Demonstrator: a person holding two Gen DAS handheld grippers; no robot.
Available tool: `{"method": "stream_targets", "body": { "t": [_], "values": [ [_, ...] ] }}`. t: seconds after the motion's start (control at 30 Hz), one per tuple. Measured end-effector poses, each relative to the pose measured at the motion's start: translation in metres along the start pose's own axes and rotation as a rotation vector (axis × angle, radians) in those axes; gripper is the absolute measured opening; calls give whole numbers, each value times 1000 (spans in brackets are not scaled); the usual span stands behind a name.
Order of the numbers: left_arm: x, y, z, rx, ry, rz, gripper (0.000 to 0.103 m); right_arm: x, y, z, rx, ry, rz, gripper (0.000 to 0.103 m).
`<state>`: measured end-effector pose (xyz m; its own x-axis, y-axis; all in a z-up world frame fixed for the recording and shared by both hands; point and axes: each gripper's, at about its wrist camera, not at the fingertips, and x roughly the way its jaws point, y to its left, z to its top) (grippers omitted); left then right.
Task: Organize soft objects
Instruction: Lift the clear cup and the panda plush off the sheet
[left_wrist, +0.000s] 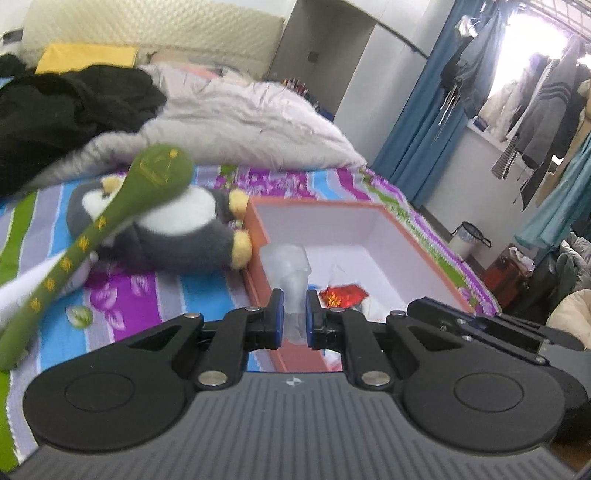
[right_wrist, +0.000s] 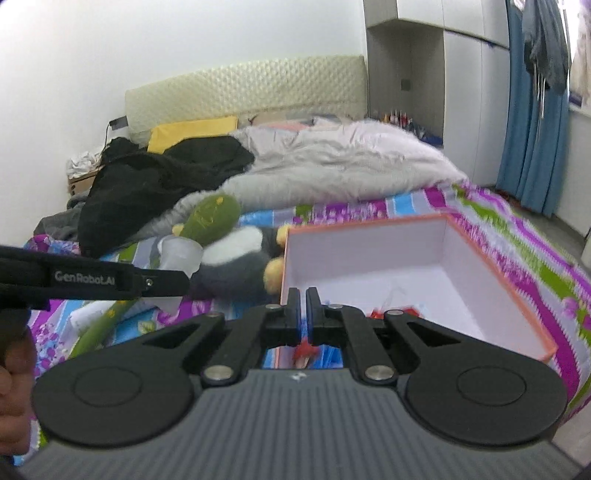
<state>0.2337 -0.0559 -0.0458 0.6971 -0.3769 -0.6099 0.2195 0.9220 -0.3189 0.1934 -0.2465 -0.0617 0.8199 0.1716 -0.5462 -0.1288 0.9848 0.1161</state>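
My left gripper (left_wrist: 295, 297) is shut on a translucent soft plastic cup (left_wrist: 288, 258), held over the near corner of an orange box (left_wrist: 258, 225) with a white inside. In the right wrist view the same cup (right_wrist: 181, 253) shows at the tip of the left gripper (right_wrist: 184, 275). A grey and white penguin plush (left_wrist: 177, 229) lies on the bed left of the box. A long green snake plush (left_wrist: 162, 173) lies across it. My right gripper (right_wrist: 302, 299) is shut with nothing between its pads, above the box's near wall (right_wrist: 284, 266).
A red shiny packet (left_wrist: 343, 295) lies in the box. The striped bedsheet (left_wrist: 166, 295) carries a rumpled grey duvet (left_wrist: 240, 122) and black clothes (left_wrist: 66, 110) behind the toys. Coats hang by blue curtains (left_wrist: 417, 129) at right. A hand (right_wrist: 14, 369) shows at the left edge.
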Motion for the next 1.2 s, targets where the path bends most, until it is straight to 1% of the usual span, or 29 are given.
{"method": "stream_targets", "body": {
  "t": [0.2,0.4,0.63,0.8,0.9,1.1,1.17,1.2],
  "values": [
    [5,31,-31,-44,46,42,14,11,10,-35,47,79,64,6],
    [-3,68,-67,-91,83,108,14,22,37,-63,29,154,124,6],
    [-25,104,-98,-133,82,184,14,31,69,-81,-15,195,198,7],
    [-40,127,-116,-179,86,222,14,39,95,-93,-54,224,264,8],
    [-48,140,-126,-201,85,244,14,43,110,-99,-86,232,291,8],
    [-59,161,-138,-236,83,278,14,53,128,-106,-103,256,340,9],
    [-63,168,-141,-247,81,287,14,59,135,-108,-115,268,344,12],
    [-65,170,-143,-250,80,291,14,63,137,-110,-117,270,344,19]
  ]
}}
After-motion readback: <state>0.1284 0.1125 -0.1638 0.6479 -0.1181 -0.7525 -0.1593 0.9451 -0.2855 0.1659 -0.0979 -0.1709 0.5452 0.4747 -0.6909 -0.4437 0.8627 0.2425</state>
